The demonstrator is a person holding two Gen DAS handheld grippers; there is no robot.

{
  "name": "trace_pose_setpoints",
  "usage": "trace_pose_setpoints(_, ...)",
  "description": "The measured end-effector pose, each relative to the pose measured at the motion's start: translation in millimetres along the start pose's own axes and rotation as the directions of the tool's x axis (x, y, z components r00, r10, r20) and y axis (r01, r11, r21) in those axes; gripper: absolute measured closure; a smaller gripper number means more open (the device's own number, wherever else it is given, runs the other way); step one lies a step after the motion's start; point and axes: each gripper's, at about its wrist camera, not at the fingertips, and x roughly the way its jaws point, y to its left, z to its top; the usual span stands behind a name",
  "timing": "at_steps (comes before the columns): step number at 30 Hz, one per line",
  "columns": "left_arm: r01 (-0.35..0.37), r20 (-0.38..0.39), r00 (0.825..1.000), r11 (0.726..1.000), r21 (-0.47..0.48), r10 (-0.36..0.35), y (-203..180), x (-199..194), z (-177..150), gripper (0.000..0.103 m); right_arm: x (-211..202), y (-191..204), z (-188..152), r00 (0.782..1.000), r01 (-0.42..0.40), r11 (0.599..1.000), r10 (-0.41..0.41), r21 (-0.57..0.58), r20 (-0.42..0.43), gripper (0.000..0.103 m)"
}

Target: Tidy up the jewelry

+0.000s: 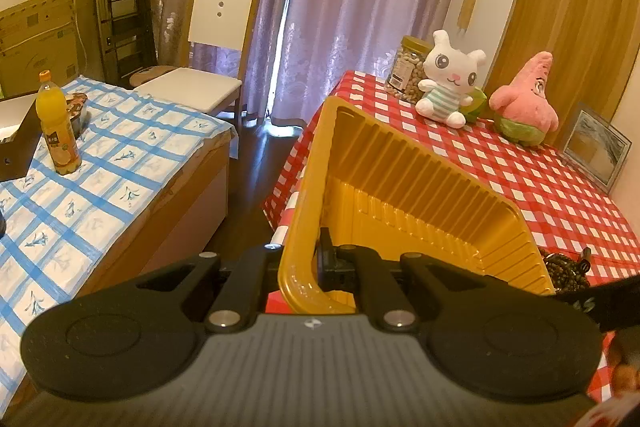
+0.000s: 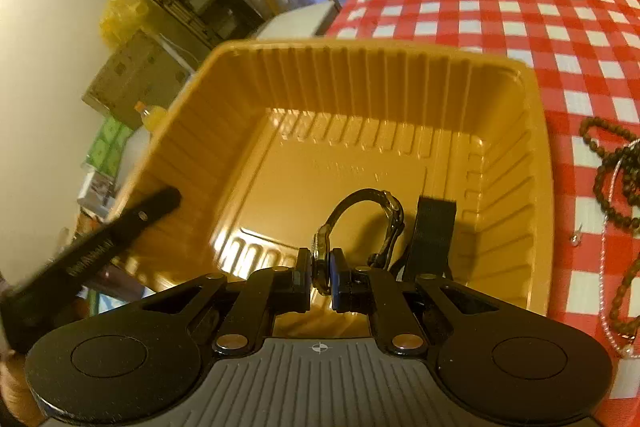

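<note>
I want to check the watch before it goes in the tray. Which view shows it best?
The right wrist view: the watch sits front and centre, clamped by its case in the right gripper above the yellow tray, strap looping up. The left wrist view shows no watch, only the tray's rim pinched in the left gripper.

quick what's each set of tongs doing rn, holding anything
left tongs: shut on the near rim of the yellow tray.
right tongs: shut on a watch, held over the tray's inside.
</note>
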Motion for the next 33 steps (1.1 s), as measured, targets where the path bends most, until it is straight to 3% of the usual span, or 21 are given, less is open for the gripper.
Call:
trace_pose_setpoints(6,0.002,-0.010,1.000,1.000,-0.001,-0.002,2.4,2.1,-0.3,0.098,1.7,-1.3,-2.3,1.000,-0.006,1.000,0.006,0.000,0.007,0.090)
trace_pose_setpoints(8,0.003,-0.013,1.000,1.000,-0.002,-0.003,3.4,3.0,0.1,0.098,-6.1,-0.6,-1.6,1.000,-0.007,1.000,0.007,0.002,0.023,0.066)
trace_pose_setpoints(10,0.003,-0.014,1.000,1.000,-0.002,-0.004,3.7,3.3,0.1,0.098,-17.2,-1.1,-1.8,0.998,-0.002,1.000,0.002,0.001,0.056,0.051)
trace_pose_setpoints(23,-0.009,-0.020,1.000,1.000,0.001,0.009,3.8,6.6,3.0,0.098,-90.1,-55.6,-20.3,0.979,0.141,0.986,-0.152,0.086,0.135,0.049)
trace_pose_setpoints(29,-0.018,-0.020,1.000,1.000,0.005,0.018,3.8,6.7,2.9,0.098,-107.6,-90.2,-29.7,0.967,0.191,0.970,-0.213,0.152,0.143,0.050)
trace_pose_setpoints(33,-0.030,-0.015,0.999,1.000,0.007,0.030,1.4,5.4,2.8,0.098,-106.0,-102.1,-29.6,0.960,0.218,0.967,-0.237,0.136,0.150,0.053)
